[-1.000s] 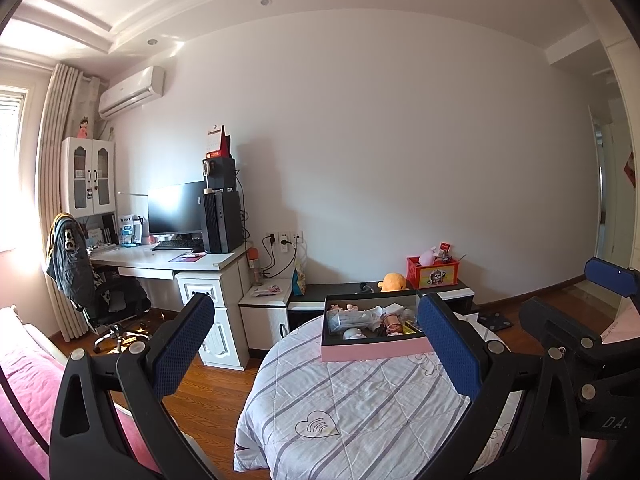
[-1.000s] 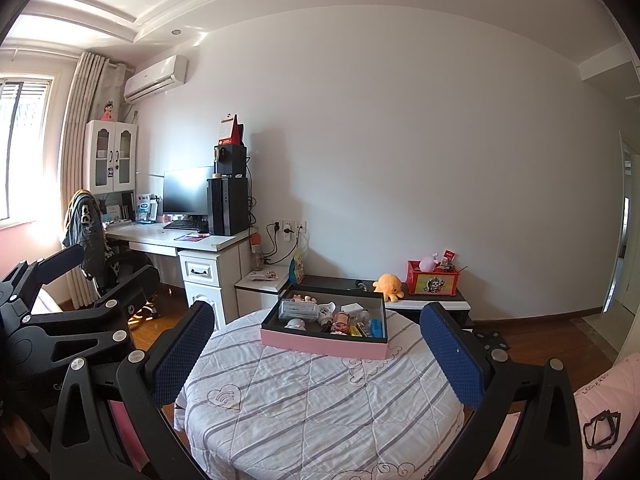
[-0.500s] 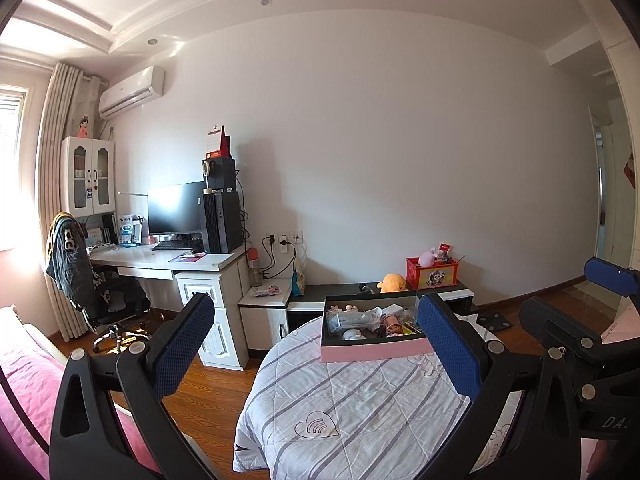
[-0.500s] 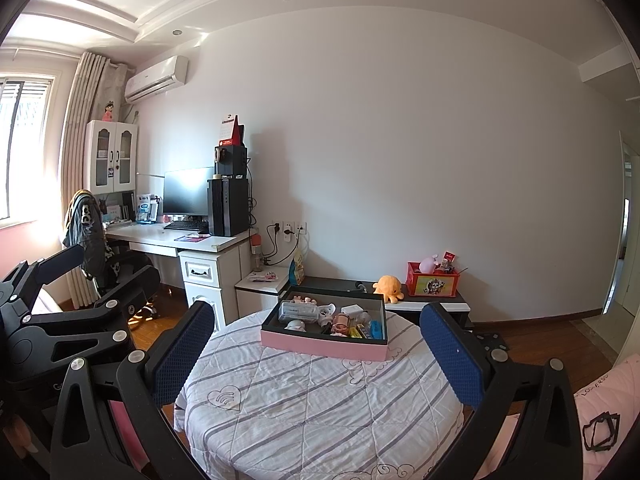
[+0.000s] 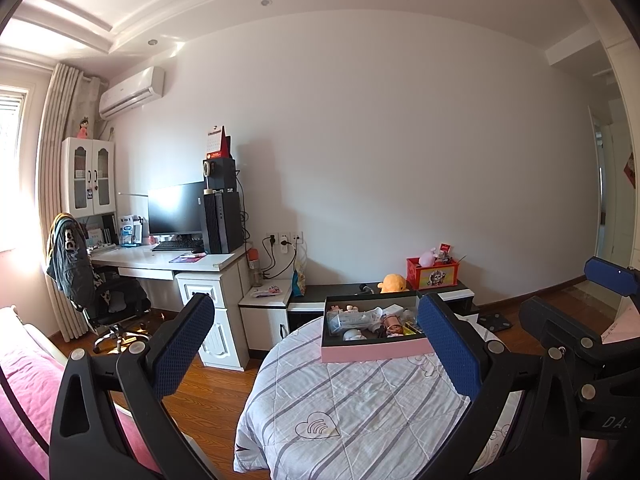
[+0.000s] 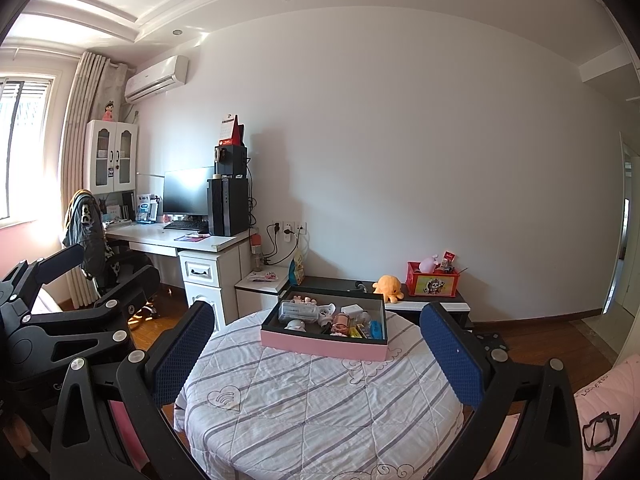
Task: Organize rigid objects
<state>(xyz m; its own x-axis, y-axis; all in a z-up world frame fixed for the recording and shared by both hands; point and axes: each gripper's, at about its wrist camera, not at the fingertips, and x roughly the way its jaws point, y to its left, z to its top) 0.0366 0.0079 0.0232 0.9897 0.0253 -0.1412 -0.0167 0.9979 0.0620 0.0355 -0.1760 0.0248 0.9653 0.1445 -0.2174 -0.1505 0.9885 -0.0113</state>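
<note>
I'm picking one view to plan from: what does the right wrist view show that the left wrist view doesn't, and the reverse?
Only the right wrist view shows the blue item at the pink box's right end, and the left hand-held gripper. Only the left wrist view shows the right hand-held gripper and the pink bedding at lower left. Both show the box on the round table, the desk and the orange plush.
</note>
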